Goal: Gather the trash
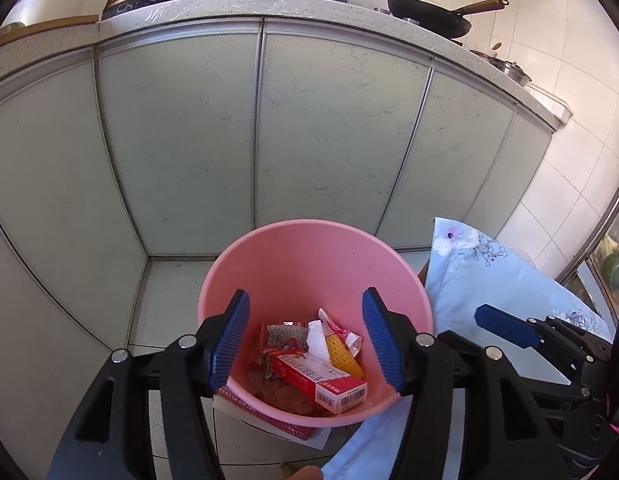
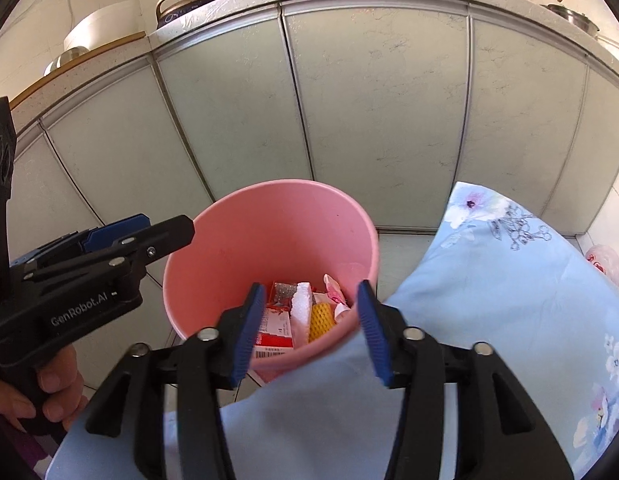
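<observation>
Left wrist view: the left hand-held gripper [image 1: 305, 334] is seen with its blue pads spread wide over the mouth of the pink bin [image 1: 309, 240], and nothing is held between them. The right hand-held gripper [image 2: 311, 330] is likewise seen parted above the near rim of the bin, with only air between its pads; no earlier picture is given, so only this open, empty state can be stated. The trash is found at the bottom of the bin: a red and white carton [image 1: 329, 382] lies nearest, with a yellow perforated piece [image 1: 343, 354], a silvery scrap [image 1: 279, 334] and crumpled white and pink wrappers [image 1: 333, 328] behind it. It is judged that a drop into the bin has been completed and that the step in hand is release and withdrawal. The collected things lie directly below and ahead of both sets of fingers, well down inside the bin and untouched by them. For the next move, both tools would have to be lifted clear of the rim without it being knocked, and any remaining litter would have to be sought; none is clearly visible on the floor tiles [image 1: 169, 308]. A flowered blue cloth [image 2: 509, 300] lies just beside the bin on the right, under the right tool, and a flat printed sheet [image 1: 269, 420] is seen beneath the bin's base. Whether either counts as trash cannot be told.
</observation>
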A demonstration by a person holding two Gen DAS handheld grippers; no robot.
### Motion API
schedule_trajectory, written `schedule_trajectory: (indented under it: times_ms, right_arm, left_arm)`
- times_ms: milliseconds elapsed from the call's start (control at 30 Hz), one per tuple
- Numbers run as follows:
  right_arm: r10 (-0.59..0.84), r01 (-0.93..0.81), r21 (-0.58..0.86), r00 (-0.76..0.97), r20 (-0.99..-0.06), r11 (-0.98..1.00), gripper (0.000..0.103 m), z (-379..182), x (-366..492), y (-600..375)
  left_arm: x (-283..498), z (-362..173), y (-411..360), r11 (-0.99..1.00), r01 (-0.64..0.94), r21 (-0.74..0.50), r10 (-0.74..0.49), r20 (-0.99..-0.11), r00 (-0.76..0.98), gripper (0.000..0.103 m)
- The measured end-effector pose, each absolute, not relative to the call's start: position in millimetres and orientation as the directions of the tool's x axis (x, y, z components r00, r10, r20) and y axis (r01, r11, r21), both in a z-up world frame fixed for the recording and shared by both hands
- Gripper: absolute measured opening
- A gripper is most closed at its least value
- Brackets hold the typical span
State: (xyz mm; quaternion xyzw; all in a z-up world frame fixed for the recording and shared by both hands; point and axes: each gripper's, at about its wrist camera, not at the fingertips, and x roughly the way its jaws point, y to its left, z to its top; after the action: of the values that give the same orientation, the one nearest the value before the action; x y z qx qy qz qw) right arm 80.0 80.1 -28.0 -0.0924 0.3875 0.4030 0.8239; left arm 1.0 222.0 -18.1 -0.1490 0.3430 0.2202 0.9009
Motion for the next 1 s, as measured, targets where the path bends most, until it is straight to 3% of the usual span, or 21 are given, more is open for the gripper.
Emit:
schedule_trajectory:
  times_ms: [1000]
  right_arm:
    - [0.57,-0.674,0.135,0.48,-0.667,0.726,0.056,-7,33,-3]
  left_arm:
    - [-19,7,141,0.873,-0.483,-0.07,0.319,-0.666,0.674,0.059]
